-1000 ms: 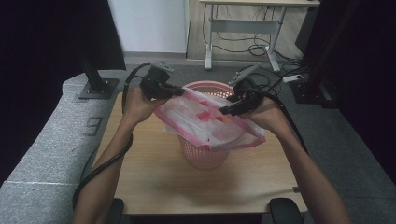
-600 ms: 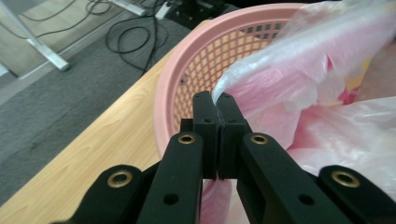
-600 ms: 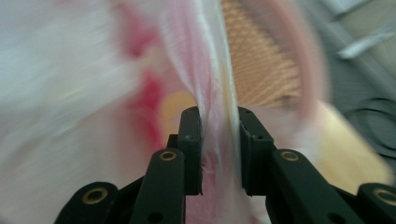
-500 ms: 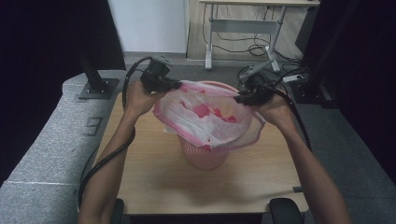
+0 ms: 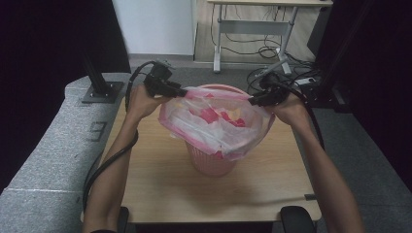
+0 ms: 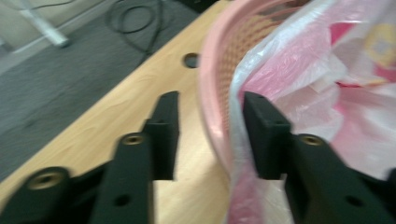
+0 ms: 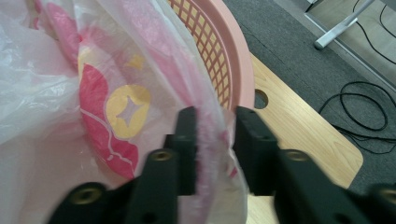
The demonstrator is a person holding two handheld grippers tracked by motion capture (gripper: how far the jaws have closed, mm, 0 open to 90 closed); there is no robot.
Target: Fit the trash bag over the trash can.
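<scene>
Apparently mid-way, the translucent pink-printed plastic bag [image 5: 216, 124] is stretched over the pink lattice plastic basket [image 5: 209, 162] at the desk's [image 5: 160, 189] far middle. The left gripper [image 6: 210, 121] is parted astride bag and rim; the right gripper [image 7: 215, 140] pinches the bag. Tucking edges remains.

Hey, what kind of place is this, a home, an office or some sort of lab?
Probably a lab or recording workspace, not a home: black curtains flank the wooden table, loose cables lie under a desk frame behind, and grey carpet covers the floor.
</scene>
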